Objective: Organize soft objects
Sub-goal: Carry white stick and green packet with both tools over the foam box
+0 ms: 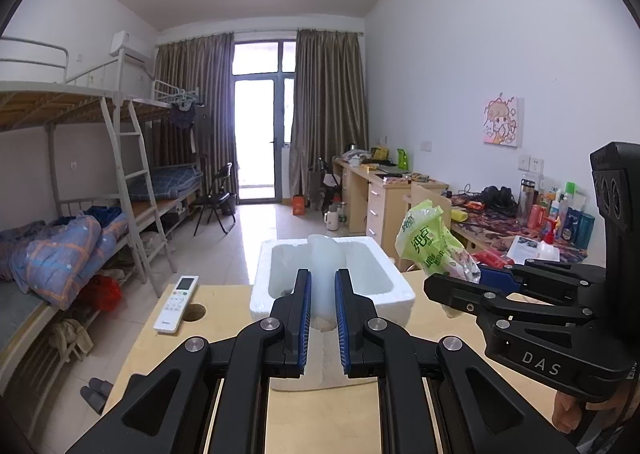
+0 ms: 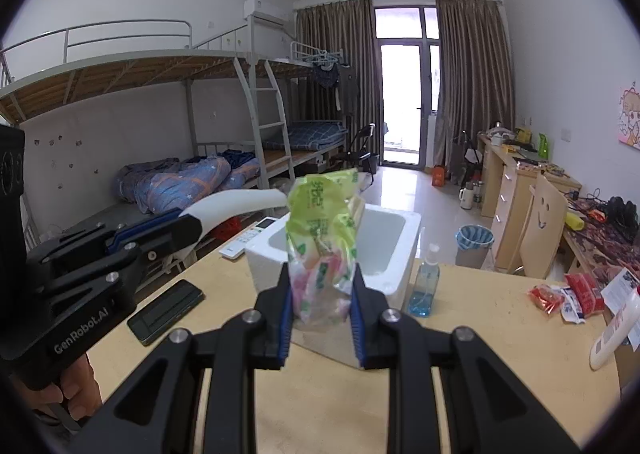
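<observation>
A light wooden table (image 2: 460, 334) carries a white foam box (image 2: 404, 278). Beside it sit a blue spray bottle (image 2: 425, 286), phone (image 2: 166, 312), remote (image 1: 177, 303) and red snack packets (image 2: 568, 296)

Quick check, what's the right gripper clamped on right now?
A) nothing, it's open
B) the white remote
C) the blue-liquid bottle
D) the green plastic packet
D: the right gripper has its fingers closed on the green plastic packet, held up in front of the white foam box; the blue-liquid bottle stands untouched on the table beside the box.
</observation>
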Motion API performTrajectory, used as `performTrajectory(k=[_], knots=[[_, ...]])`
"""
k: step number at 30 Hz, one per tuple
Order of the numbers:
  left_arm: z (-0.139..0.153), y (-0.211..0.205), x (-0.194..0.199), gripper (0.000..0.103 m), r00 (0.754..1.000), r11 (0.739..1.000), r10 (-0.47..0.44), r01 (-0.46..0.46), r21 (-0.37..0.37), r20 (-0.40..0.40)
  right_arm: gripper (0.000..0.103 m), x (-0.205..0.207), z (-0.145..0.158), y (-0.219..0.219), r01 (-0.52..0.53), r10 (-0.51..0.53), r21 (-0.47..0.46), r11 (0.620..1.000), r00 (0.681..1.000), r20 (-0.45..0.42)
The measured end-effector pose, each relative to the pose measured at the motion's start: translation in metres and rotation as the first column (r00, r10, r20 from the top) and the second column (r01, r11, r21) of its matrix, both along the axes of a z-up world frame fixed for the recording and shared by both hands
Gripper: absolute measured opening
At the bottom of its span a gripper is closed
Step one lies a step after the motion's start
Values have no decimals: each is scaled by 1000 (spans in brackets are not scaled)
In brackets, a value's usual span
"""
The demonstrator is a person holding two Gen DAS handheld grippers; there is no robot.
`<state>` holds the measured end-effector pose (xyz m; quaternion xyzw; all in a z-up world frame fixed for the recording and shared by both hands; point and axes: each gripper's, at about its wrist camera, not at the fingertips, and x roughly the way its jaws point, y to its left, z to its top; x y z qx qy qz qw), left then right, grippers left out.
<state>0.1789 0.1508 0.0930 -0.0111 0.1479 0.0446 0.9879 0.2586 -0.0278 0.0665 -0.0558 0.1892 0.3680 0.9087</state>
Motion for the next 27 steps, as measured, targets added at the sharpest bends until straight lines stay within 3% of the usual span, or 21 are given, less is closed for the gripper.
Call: performTrajectory(k=[27], knots=[[-16, 22, 96, 13, 997, 1000, 13, -13, 7, -70, 28, 56, -2, 34, 22, -24, -52, 998, 999, -32]])
